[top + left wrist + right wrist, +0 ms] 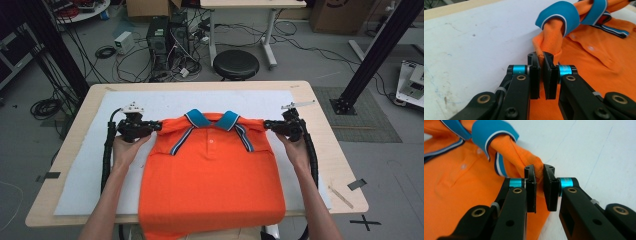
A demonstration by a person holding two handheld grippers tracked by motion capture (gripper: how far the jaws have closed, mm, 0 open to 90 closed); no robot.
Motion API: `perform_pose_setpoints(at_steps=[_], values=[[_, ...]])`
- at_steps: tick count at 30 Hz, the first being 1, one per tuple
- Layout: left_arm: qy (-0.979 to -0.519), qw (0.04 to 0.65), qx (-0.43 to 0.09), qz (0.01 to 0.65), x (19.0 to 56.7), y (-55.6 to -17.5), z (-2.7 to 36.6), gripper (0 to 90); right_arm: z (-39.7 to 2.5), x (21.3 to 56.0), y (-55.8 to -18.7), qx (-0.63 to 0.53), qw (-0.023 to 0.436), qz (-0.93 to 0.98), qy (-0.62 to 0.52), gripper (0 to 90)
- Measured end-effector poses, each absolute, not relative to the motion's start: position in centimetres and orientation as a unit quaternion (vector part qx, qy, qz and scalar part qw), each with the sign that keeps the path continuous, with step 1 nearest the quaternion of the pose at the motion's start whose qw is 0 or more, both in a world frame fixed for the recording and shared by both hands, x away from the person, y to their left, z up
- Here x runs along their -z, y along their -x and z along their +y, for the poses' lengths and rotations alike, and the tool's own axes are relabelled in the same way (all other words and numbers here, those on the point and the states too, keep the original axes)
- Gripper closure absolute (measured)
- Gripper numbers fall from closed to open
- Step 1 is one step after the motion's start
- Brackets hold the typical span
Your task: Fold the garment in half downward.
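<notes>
My left gripper (150, 127) is clamped on the orange polo shirt (212, 185) at its left shoulder; my right gripper (272, 125) is clamped on the right shoulder. High view: shirt lies front-up on white mat (85, 170), hem over table's near edge. Gripper views add detail: fabric bunched betw. pads (534, 75), blue collar (491, 135) raised just beyond.

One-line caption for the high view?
Left hand-held gripper and right hand-held gripper each pinch a shoulder of the orange polo shirt.
</notes>
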State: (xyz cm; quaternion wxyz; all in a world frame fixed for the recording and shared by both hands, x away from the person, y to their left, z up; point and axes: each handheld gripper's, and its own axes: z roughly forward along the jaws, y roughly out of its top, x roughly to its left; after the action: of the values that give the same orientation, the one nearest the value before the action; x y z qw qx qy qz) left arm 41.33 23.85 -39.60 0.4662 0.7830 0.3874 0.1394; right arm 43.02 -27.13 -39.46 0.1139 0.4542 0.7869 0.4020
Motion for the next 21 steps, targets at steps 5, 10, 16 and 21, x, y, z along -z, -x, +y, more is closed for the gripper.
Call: perform_pose_setpoints(at_steps=[5,10,16,21], values=[[-0.782,0.475,-0.136,0.380,39.9,-39.2,23.9,85.0,-27.3,40.0,-41.3,-0.400,0.123,0.788,-0.451,83.0],[-0.787,0.472,-0.135,0.374,40.7,-37.8,23.8,84.9,-27.8,40.9,-39.9,-0.413,0.114,0.786,-0.446,83.0],[-0.791,0.474,-0.129,0.365,41.1,-36.3,24.0,84.9,-27.8,41.6,-38.3,-0.392,0.120,0.795,-0.446,82.9],[-0.793,0.476,-0.127,0.359,41.3,-35.0,24.2,84.9,-27.6,42.3,-36.9,-0.377,0.121,0.803,-0.447,83.1]])
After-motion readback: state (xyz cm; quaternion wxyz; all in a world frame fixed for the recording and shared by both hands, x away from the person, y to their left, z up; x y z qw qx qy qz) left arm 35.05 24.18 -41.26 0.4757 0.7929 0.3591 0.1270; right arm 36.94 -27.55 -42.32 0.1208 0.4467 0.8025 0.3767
